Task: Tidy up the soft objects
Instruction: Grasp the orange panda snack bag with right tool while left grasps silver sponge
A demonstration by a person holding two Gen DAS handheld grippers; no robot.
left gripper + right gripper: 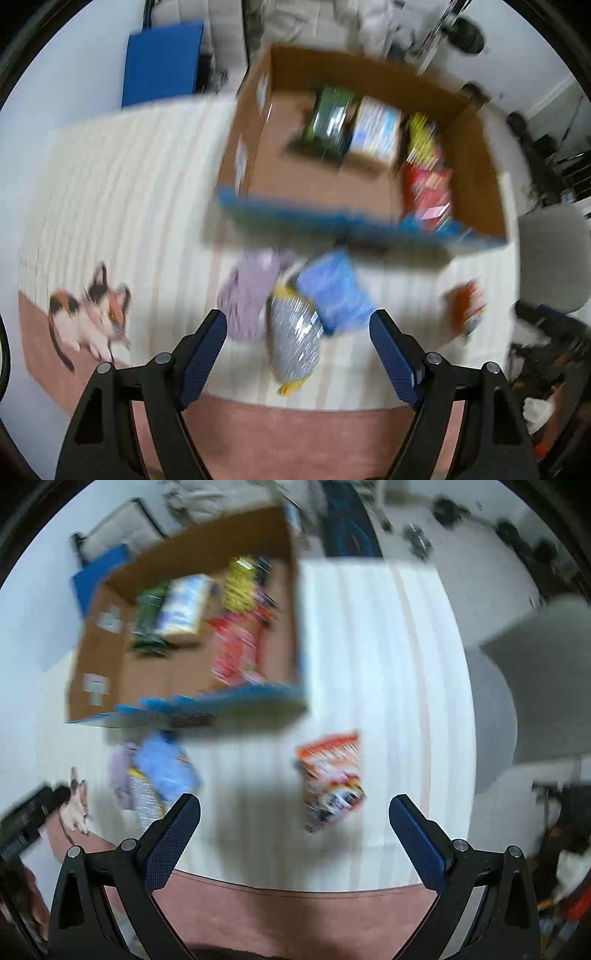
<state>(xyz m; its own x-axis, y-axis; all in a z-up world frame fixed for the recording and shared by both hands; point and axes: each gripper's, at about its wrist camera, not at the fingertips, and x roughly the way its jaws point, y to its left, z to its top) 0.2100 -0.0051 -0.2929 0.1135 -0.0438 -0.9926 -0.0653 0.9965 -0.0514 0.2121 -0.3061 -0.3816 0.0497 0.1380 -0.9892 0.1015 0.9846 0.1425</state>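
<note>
Both views are motion-blurred. An open cardboard box point(480, 155) point(110, 657) stands on a white striped cloth and holds several packets. In front of it lie a lilac soft pack point(251, 295) point(120, 771), a blue pack point(332, 291) point(166, 768) and a grey-and-yellow packet point(295, 339) point(146, 801). An orange packet point(467, 306) point(332, 779) lies apart to the right. My left gripper point(299, 332) is open above the grey-and-yellow packet. My right gripper point(295, 812) is open above the orange packet. Neither holds anything.
The cloth point(129, 203) point(388, 664) has a cat picture point(88, 317) at the left and a pink border point(288, 435) at the front. A grey chair point(550, 258) point(546, 679) stands at the right. A blue board point(162, 62) leans behind the box.
</note>
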